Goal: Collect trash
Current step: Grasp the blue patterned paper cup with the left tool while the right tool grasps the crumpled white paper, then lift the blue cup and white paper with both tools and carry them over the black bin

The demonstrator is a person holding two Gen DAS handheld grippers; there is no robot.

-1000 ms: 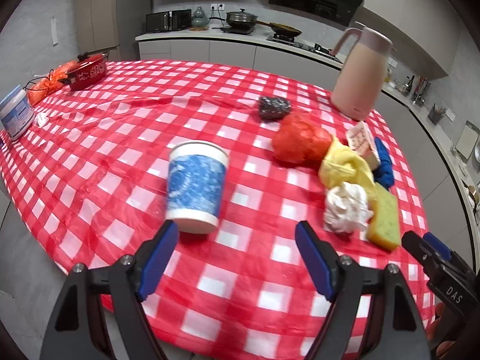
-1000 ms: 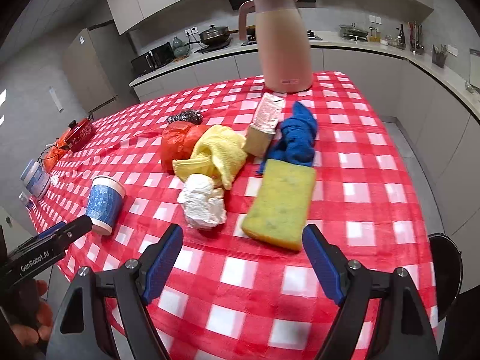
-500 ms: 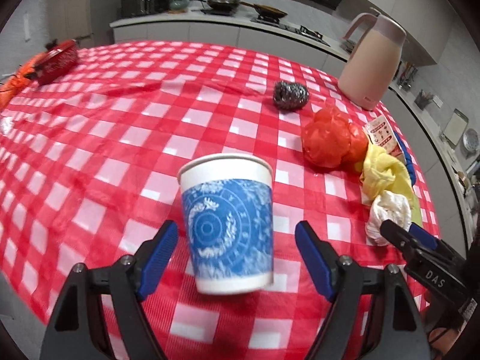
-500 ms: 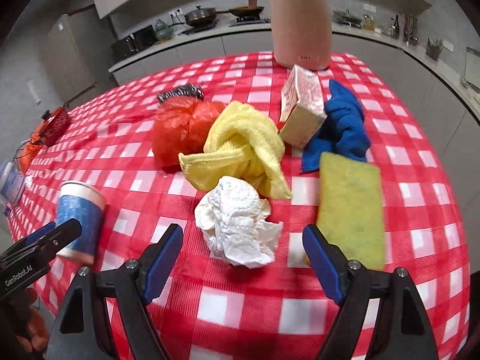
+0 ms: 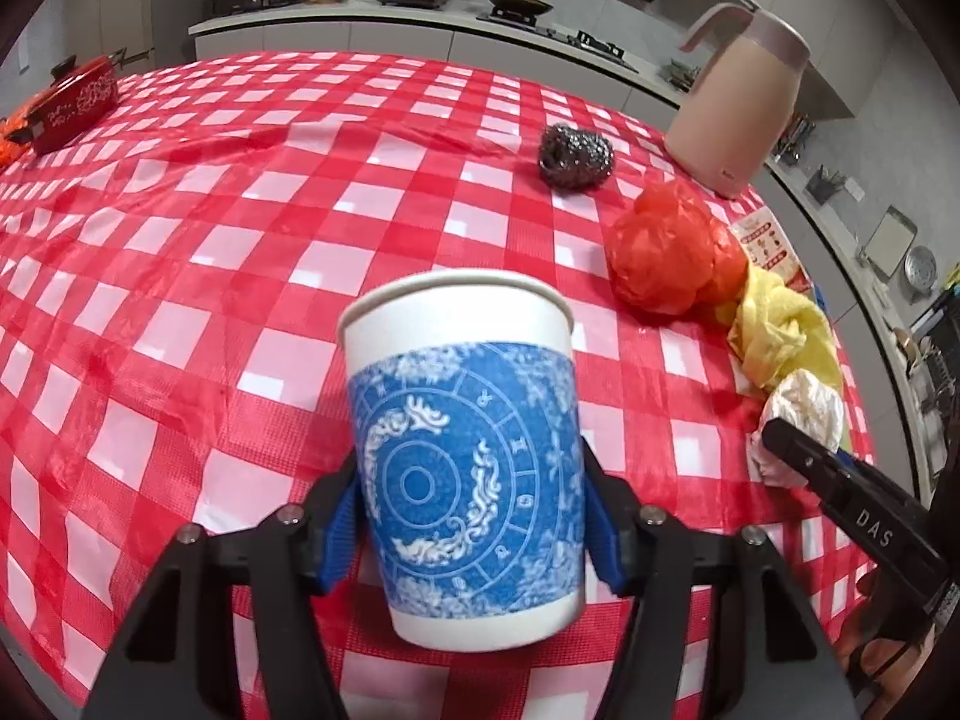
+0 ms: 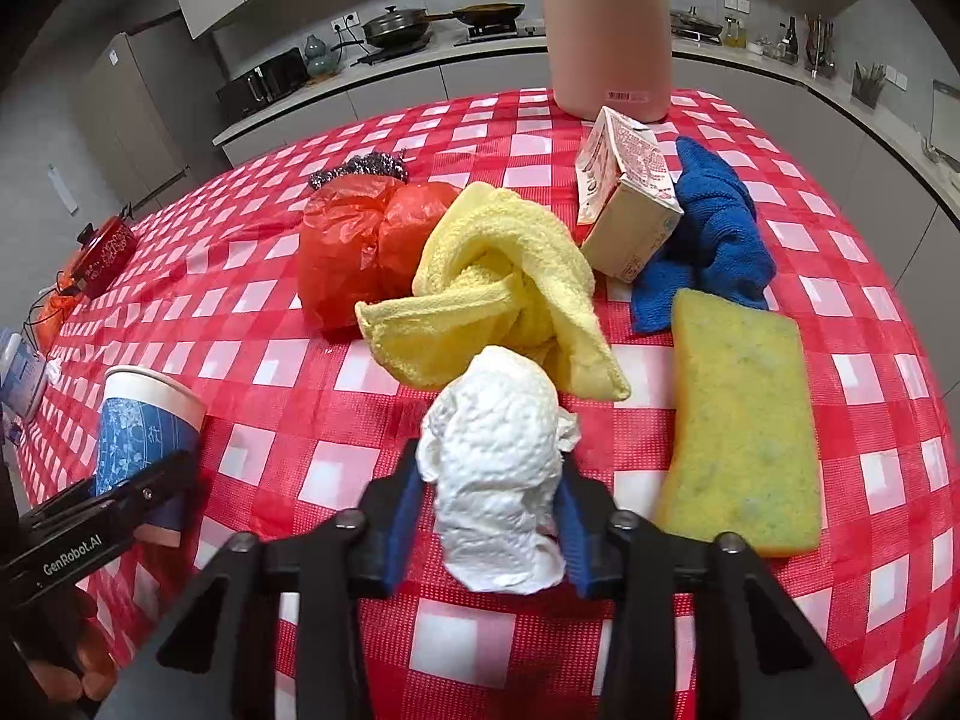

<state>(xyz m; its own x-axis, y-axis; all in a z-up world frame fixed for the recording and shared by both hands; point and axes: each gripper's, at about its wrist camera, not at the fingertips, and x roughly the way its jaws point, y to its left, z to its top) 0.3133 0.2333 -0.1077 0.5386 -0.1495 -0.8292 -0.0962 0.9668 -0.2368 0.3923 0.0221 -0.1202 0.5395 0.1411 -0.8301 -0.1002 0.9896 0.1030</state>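
Observation:
A white paper cup [image 5: 462, 420] with a blue pattern stands upright on the red checked tablecloth [image 5: 240, 228] near the front edge. My left gripper [image 5: 471, 516] has its jaws closing around the cup, and the blue pads touch both of its sides. A crumpled white tissue wad [image 6: 492, 444] sits between the pads of my right gripper [image 6: 487, 510], which is shut on it. In the right wrist view the cup [image 6: 144, 420] shows at the far left, with one finger of the left gripper in front of it.
Behind the tissue lie a yellow cloth [image 6: 504, 276], a red plastic bag [image 6: 360, 246], a small carton [image 6: 630, 204], a blue cloth [image 6: 714, 234] and a yellow sponge [image 6: 744, 426]. A steel scourer [image 5: 573, 156] and a pink jug [image 5: 738, 114] stand further back. A red pot [image 5: 72, 102] is far left.
Both grippers came forward and down. The left one's jaws closed in around the paper cup, and the right one's jaws closed onto the tissue wad.

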